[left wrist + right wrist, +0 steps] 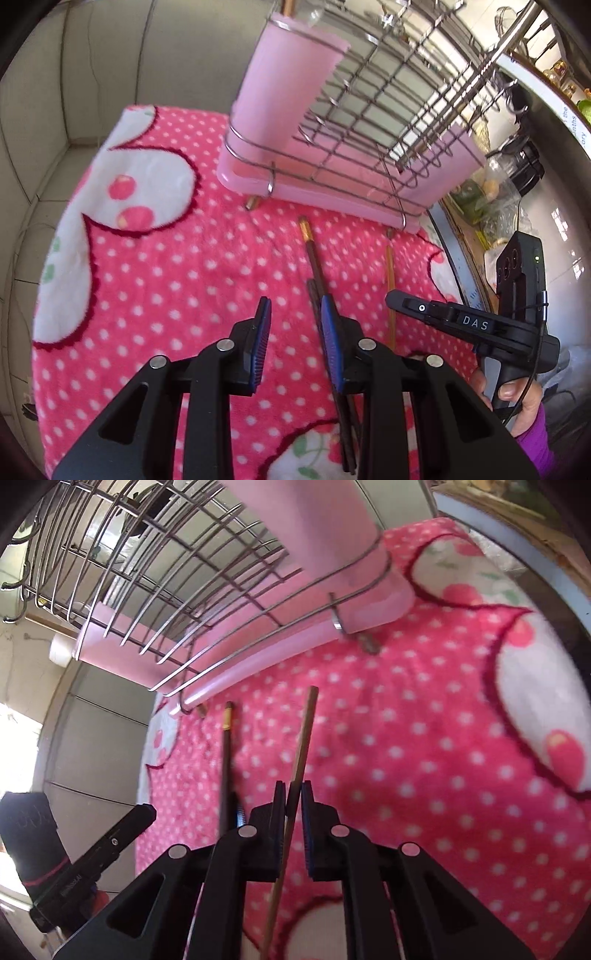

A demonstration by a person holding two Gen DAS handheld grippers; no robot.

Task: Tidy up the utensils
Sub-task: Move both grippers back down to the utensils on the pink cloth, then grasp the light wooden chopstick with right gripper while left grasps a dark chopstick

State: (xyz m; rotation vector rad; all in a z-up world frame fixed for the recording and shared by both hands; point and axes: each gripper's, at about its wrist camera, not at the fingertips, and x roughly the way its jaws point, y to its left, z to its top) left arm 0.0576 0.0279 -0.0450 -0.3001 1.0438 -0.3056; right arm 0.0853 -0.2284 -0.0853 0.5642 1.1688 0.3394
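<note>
1. Right tool (pixel 293 794): jaws nearly closed around a thin light-brown wooden chopstick (pixel 303 734). The pads sit close on either side of the shaft; firm contact cannot be confirmed, since a sliver of gap shows on one side. The stick runs lengthwise between the jaws, far end pointing toward the rack.
2. Left tool (pixel 295 317): jaws partly open, nothing between the pads. A pair of dark brown chopsticks with a gold band near the end (pixel 314 258) lies just outside its right-hand pad, passing under that finger.
3. Key relation: the dark pair's long axis runs roughly parallel to the left tool's fingers, banded end toward the rack. The left tool is nearer to it, but offset; judged, it needs a small sideways shift to straddle the pair.
4. Wire dish rack with pink plastic tray and pink side panels (pixel 332 147) stands ahead of both tools, beyond the stick ends, not touching them.
5. Surface: a fluffy pink blanket with white dots and white heart patches (pixel 166 266) over the desk. Soft pile; thin sticks may sink in.
6. Room: pale tiled wall behind; cluttered shelf to the right.
</note>
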